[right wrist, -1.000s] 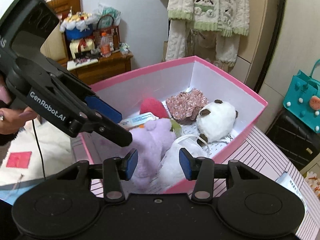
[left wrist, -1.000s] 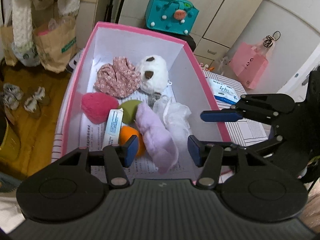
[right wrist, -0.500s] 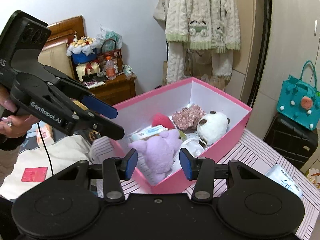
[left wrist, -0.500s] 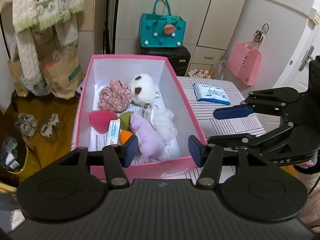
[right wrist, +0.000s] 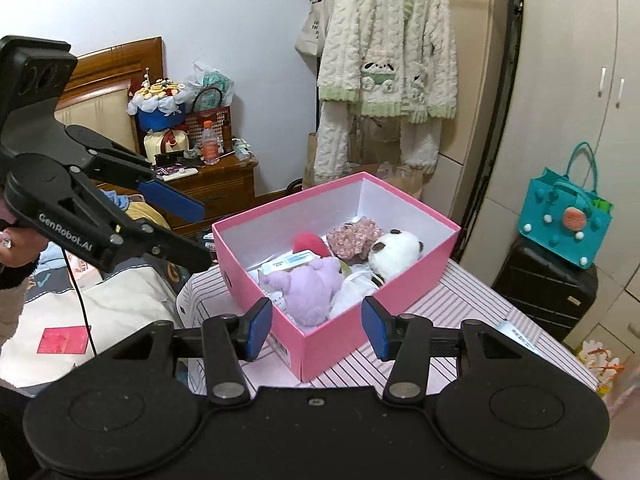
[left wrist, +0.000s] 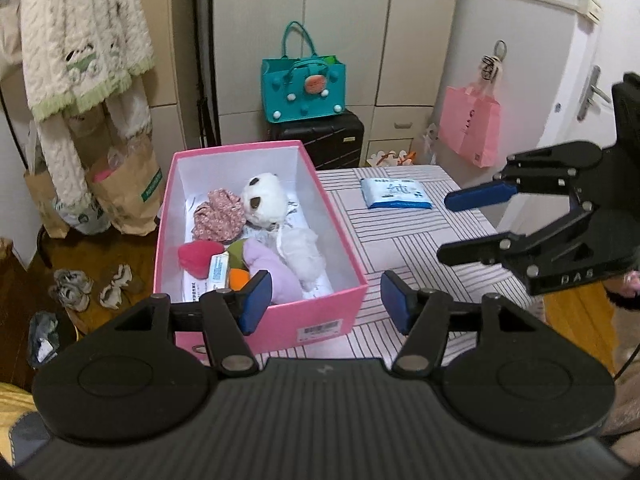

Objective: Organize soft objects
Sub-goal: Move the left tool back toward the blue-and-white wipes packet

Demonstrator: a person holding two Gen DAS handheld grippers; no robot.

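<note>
The soft things all lie inside the pink box (left wrist: 320,312), which sits on the left part of the striped table (left wrist: 420,236). At the far end rest a white plush (left wrist: 264,200) with dark patches and a floral fabric bundle (left wrist: 218,220). Nearer come a red heart-shaped cushion (left wrist: 198,256), a purple plush (left wrist: 270,270), a white mesh puff (left wrist: 302,250), something green and something orange tucked between them, and a small printed packet (left wrist: 218,270) leaning among the lot.

Both tools have pulled back and risen over the last second: a moment ago they hung right over the box, and now the whole box shows with table all around it. The left hand-held gripper (left wrist: 324,300) has just been opening, its blue pads spread with nothing between them. The right hand-held gripper (right wrist: 316,328) has likewise just been opening and is empty too; in the left view it hovers over the right side of the table.

To my eye that retreat with empty jaws means the gathering is done, or nearly. On the table, only a blue-and-white tissue pack (left wrist: 396,194) remains outside the box, lying well apart at the far side. Whether it counts as soft goods I cannot say.
</note>
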